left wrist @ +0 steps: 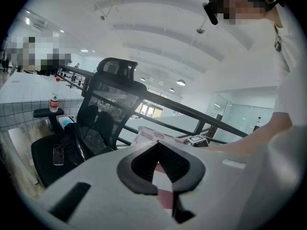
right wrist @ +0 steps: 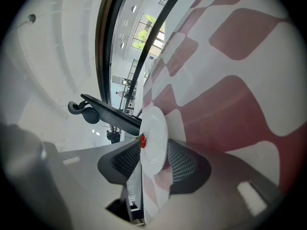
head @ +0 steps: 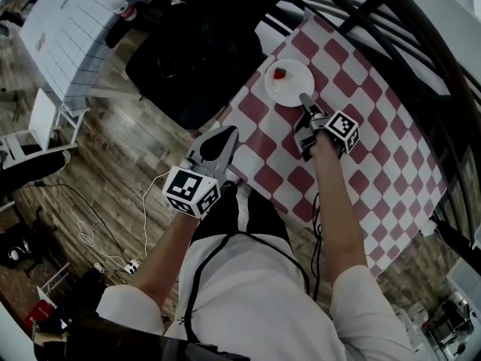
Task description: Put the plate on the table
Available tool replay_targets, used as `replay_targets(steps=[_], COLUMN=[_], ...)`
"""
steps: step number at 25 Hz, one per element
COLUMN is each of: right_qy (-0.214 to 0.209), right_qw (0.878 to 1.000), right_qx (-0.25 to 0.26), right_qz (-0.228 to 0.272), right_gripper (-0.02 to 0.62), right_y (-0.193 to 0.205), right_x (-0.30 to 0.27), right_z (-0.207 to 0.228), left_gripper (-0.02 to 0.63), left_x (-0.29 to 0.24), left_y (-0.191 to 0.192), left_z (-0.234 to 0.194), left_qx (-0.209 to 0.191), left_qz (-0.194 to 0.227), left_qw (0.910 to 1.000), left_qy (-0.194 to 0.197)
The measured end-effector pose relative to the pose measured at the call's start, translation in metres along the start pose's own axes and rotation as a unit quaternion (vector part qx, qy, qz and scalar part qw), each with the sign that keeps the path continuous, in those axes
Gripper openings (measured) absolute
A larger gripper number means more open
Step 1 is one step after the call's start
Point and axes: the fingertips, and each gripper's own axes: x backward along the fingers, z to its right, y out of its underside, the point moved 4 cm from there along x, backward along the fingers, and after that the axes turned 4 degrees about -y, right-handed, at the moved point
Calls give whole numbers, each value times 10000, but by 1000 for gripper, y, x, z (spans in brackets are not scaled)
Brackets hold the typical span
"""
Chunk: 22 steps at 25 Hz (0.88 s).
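Observation:
A white plate (head: 290,83) with a small red thing (head: 279,73) on it lies flat on the red-and-white checked table (head: 361,179), near its far corner. My right gripper (head: 306,105) is at the plate's near rim. In the right gripper view the plate (right wrist: 154,143) stands edge-on between the two dark pads (right wrist: 184,162), with a gap on each side; the jaws are open. My left gripper (head: 222,138) hangs off the table's left edge above the floor. Its tips (left wrist: 158,145) meet with nothing between them.
A black office chair (head: 188,59) stands just left of the table, with a phone (left wrist: 58,155) on its seat. A white tiled surface (head: 75,28) with a bottle (head: 124,9) is at far left. Black railing (head: 391,21) runs behind the table. Cables (head: 113,239) lie on the wood floor.

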Motion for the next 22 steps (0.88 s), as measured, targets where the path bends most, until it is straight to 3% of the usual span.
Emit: replay_targets(steps=[9, 14, 17, 22], right_qy=[185, 55, -76, -296], right_qw=[9997, 9989, 9970, 9947], right_qx=[185, 461, 760, 942], right_qz=[20, 47, 145, 294], right_gripper=[164, 108, 26, 6], right_y=[3, 6, 6, 11], right_x=[20, 42, 60, 90], right_z=[0, -15, -30, -50], left_gripper=[6, 6, 6, 6], left_x=[6, 4, 4, 6], left_y=[-8, -8, -17, -29], left_z=[6, 9, 18, 34], left_qx=[-110, -119, -177, -248], left_qz=[5, -127, -58, 27], left_qw=[9998, 9996, 9992, 9982], left_qy=[139, 225, 362, 547])
